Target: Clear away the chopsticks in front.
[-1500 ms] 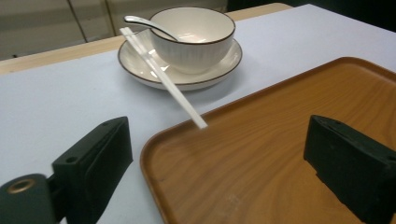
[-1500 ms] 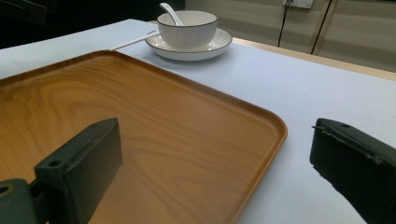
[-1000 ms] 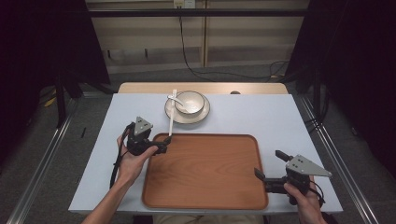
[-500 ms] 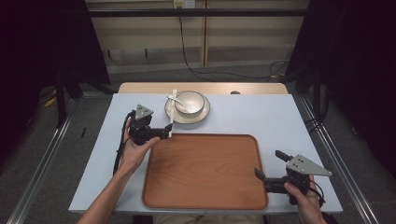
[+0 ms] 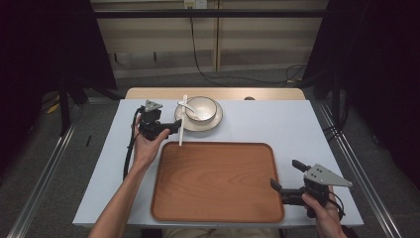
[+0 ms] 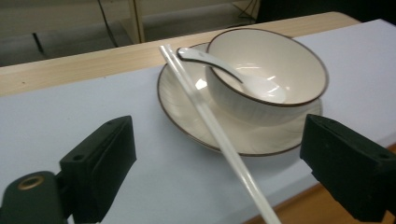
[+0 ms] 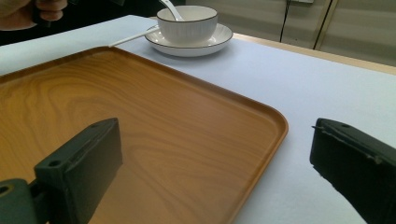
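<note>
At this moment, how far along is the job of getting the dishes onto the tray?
Nothing is loaded: the wooden tray is bare. In hand: the left gripper is open around the white chopsticks, which lean on the plate holding the bowl and spoon. The right gripper waits open at the tray's corner. All moving remains.

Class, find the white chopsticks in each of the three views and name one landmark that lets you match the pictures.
High view: chopsticks upper centre, leaning on the plate's left rim.
Left gripper view: centre, running diagonally between the open jaws.
Right gripper view: top left, beside the plate.
Shared landmark: the bowl on its plate.
</note>
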A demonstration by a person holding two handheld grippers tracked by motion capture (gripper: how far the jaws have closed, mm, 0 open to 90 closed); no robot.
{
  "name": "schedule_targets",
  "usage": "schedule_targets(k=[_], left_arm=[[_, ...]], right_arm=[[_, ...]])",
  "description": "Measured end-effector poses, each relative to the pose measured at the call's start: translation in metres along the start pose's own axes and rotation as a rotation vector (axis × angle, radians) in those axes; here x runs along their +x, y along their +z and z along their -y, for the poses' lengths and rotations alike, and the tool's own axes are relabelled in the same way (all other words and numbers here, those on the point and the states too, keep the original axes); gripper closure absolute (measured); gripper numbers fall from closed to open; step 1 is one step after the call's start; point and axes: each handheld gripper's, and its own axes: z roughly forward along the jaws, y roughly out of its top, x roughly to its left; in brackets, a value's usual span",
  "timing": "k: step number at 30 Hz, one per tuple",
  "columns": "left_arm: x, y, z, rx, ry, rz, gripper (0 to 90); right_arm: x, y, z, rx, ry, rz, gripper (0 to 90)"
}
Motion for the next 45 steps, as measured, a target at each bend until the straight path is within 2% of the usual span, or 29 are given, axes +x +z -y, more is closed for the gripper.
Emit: schedule_targets(k=[1,3,6,7,8,12,13,14,15,16,21,22,23,26,28,30,31,32,33,34,38,39,41,42,44,45], left_arm=[[0.001,0.003,0.0,-0.005,-0.012,-0.002,9.8],[0.002,0.006,0.001,0.001,-0.016,-0.008,15.9],[0.007,0.018,0.005,0.042,-0.003,-0.021,16.6],[0.007,0.018,0.005,0.042,-0.003,-0.021,18.4],[0.009,0.02,0.006,0.029,-0.025,-0.009,18.4],[0.015,0.028,0.005,0.018,-0.026,-0.005,25.9],[0.016,0.03,0.003,0.022,-0.013,-0.014,25.9],[0.017,0.032,0.001,0.021,-0.016,-0.019,30.3],[0.018,0.033,0.0,0.012,-0.025,-0.005,30.3],[0.019,0.036,-0.004,-0.003,-0.028,0.004,37.5],[0.017,0.047,-0.004,0.02,-0.013,0.025,49.3],[0.015,0.051,-0.004,0.038,0.01,0.015,50.5],[0.016,0.053,-0.004,0.048,0.015,0.021,51.8],[0.014,0.057,-0.003,0.055,0.009,0.013,56.2],[0.014,0.061,-0.003,0.055,0.008,0.02,64.1],[0.013,0.061,-0.002,0.052,0.011,0.01,66.0],[0.014,0.062,-0.003,0.058,0.028,0.001,66.0],[0.013,0.064,-0.003,0.043,0.002,0.007,67.0],[0.013,0.064,-0.003,0.037,-0.006,0.015,67.9],[0.013,0.065,-0.004,0.055,0.026,0.006,68.4],[0.013,0.066,-0.006,0.065,0.032,0.006,70.0],[0.013,0.068,-0.006,0.054,0.004,0.016,70.4],[0.014,0.068,-0.007,0.069,0.017,0.021,70.8],[0.014,0.069,-0.006,0.067,0.005,0.031,70.5],[0.013,0.071,-0.005,0.063,-0.011,0.025,70.2],[0.014,0.072,-0.005,0.096,0.02,0.019,70.4]], right_arm=[[0.0,0.0,0.0,0.0,-0.003,0.001,2.2],[0.0,0.0,0.0,-0.001,-0.007,-0.004,2.2],[0.0,-0.001,0.0,-0.002,-0.008,-0.009,2.3],[0.0,-0.001,0.0,-0.003,-0.009,-0.008,2.3],[0.0,-0.001,0.0,-0.003,-0.009,-0.008,2.3],[0.0,0.0,0.0,-0.004,-0.008,-0.016,2.3],[0.0,0.0,0.0,-0.004,-0.008,-0.016,2.3],[0.0,0.0,0.0,-0.003,-0.006,-0.014,2.4],[0.0,0.0,0.0,-0.003,-0.006,-0.014,2.4],[0.0,0.0,0.0,-0.004,-0.005,-0.015,2.4],[0.0,0.0,0.0,-0.003,-0.003,-0.01,2.4],[0.0,0.0,0.0,-0.003,-0.002,-0.014,2.4],[0.0,0.0,0.0,-0.003,-0.001,-0.013,2.4],[0.0,0.0,0.0,-0.005,-0.005,-0.015,2.4],[0.0,0.0,0.0,-0.004,-0.005,-0.017,2.4],[0.0,0.0,0.0,-0.002,-0.008,-0.015,2.4],[0.0,0.0,0.0,-0.002,-0.008,-0.015,2.4],[0.0,0.0,0.0,0.002,-0.006,-0.012,2.4],[0.0,0.0,0.0,-0.001,-0.006,-0.014,2.4],[0.0,0.0,0.0,0.001,-0.006,-0.013,2.4],[0.0,0.0,0.0,0.003,-0.004,-0.017,2.3],[0.0,0.0,0.0,0.001,-0.003,-0.015,2.3],[0.0,0.001,0.0,0.002,-0.008,-0.016,2.3],[0.0,0.001,0.0,0.001,-0.008,-0.016,2.3],[0.0,0.001,0.0,0.002,-0.009,-0.015,2.3],[0.0,0.001,0.0,0.001,-0.005,-0.017,2.3]])
